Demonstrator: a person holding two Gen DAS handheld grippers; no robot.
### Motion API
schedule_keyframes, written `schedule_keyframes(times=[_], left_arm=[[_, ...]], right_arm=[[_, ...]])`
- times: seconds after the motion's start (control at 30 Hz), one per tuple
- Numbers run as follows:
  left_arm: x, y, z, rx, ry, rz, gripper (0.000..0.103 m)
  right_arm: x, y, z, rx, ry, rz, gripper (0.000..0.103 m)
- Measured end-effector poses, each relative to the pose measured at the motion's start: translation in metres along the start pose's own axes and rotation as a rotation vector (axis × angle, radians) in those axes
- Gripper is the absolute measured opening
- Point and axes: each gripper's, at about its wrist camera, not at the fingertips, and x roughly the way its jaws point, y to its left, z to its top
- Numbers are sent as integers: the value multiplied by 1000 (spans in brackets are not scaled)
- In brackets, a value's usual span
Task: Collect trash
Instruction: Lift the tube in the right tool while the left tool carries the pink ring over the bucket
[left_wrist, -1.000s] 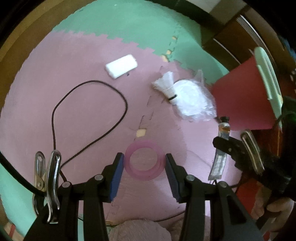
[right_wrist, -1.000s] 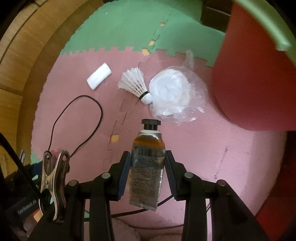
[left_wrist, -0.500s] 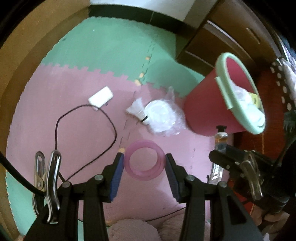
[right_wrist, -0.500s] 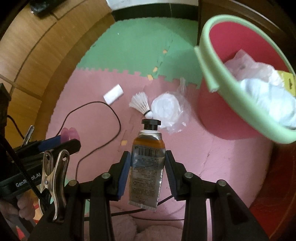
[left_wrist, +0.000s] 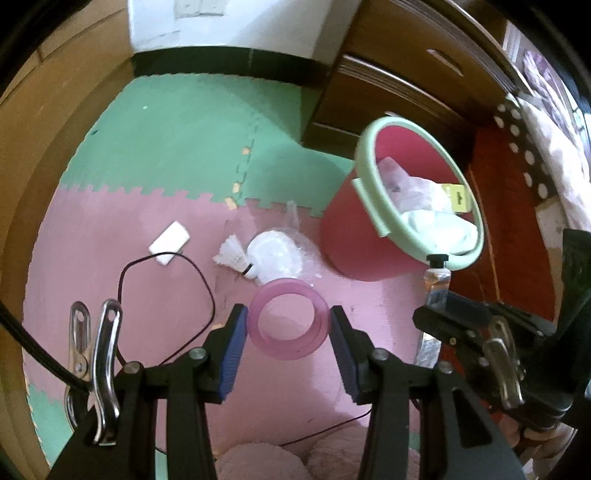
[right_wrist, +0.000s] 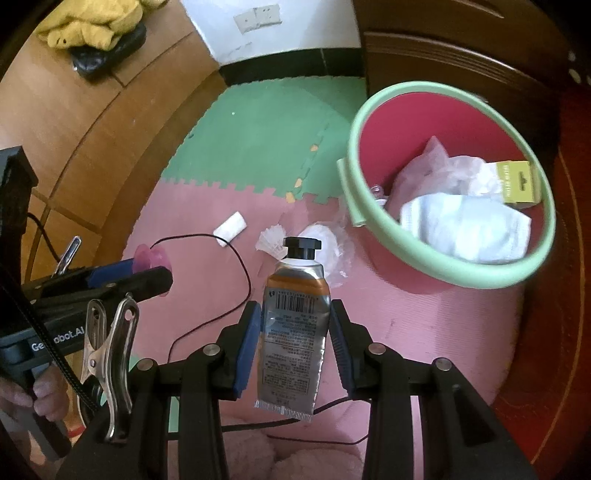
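My left gripper (left_wrist: 289, 334) is shut on a pink ring (left_wrist: 289, 318), held off the floor by its blue pads. My right gripper (right_wrist: 294, 332) is shut on a silver and orange tube (right_wrist: 295, 321) with a black cap, which also shows at the right of the left wrist view as the tube (left_wrist: 436, 284). The red bin (right_wrist: 399, 258) with a pale green rim stands to the right and holds white wrappers and a yellow box. On the pink mat lie a shuttlecock (left_wrist: 233, 254), a clear plastic bag (left_wrist: 282, 251) with something white inside and a white packet (left_wrist: 170, 242).
A thin black cord (left_wrist: 207, 295) loops over the pink and green foam mat (left_wrist: 166, 155). A dark wooden cabinet (left_wrist: 406, 74) stands behind the bin, with wooden floor (right_wrist: 110, 122) to the left. Yellow cloth (right_wrist: 92, 22) lies at the far left. Fluffy pink slippers (left_wrist: 258, 461) show at the bottom.
Both grippers have risen from the mat with the ring and the tube still held. The bin's open top has come into view, and the floor items look smaller.
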Motion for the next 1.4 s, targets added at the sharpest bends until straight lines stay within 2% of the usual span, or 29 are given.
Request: schedule_keyframes(times=[0.2,0.4,0.6,0.8,0.97,1.4], left_arm=[[-3,-38,10,55,-1,-22,47],[-8,-81,24,83,-26,-14,47],[-10,-123,44,117,-49,0,47],[-6,-153,67,134,-63,1,47],[1,-169,81,172,-63,15,47],[48,-170,113,186,-60,51,47]], right_arm=[[-22,-17,-3,33,-52,5,38],[-44,-42,-1,53,-110,35,38],[-70,-77,4,88,-182,77,38],[-85,-112,14,143,-232,84,38],[-89,-131,22,176,-256,69,38],[-74,-160,34,256,-257,29,38]])
